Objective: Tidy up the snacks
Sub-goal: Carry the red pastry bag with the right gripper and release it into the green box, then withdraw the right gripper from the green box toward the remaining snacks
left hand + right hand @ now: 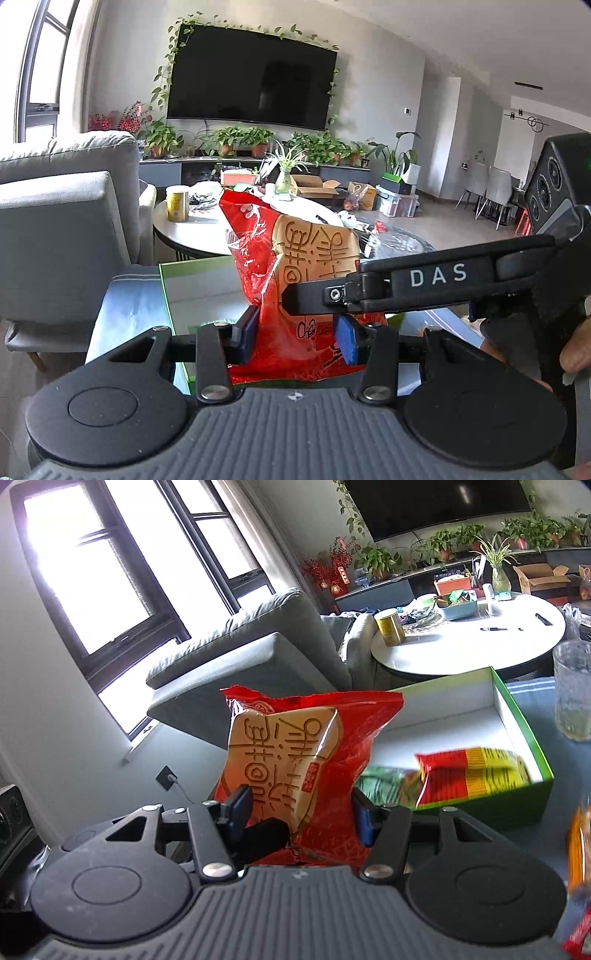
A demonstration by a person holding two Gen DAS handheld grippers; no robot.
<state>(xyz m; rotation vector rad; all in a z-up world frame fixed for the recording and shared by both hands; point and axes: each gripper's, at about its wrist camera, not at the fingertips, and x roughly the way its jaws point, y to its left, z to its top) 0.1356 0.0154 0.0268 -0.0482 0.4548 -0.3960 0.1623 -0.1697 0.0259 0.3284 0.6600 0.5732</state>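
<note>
The green box [524, 716] sits open on the counter [532, 688], two snack packets inside. Above its near edge hangs a red snack bag [325, 738] — pinched from both sides by the left hand-held gripper [295, 338] and the right hand-held gripper [301, 818].

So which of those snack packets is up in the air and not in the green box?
The big red bag with the tan label, pinched between both tools. The red-and-yellow packet and the green packet lie inside the green box.
</note>
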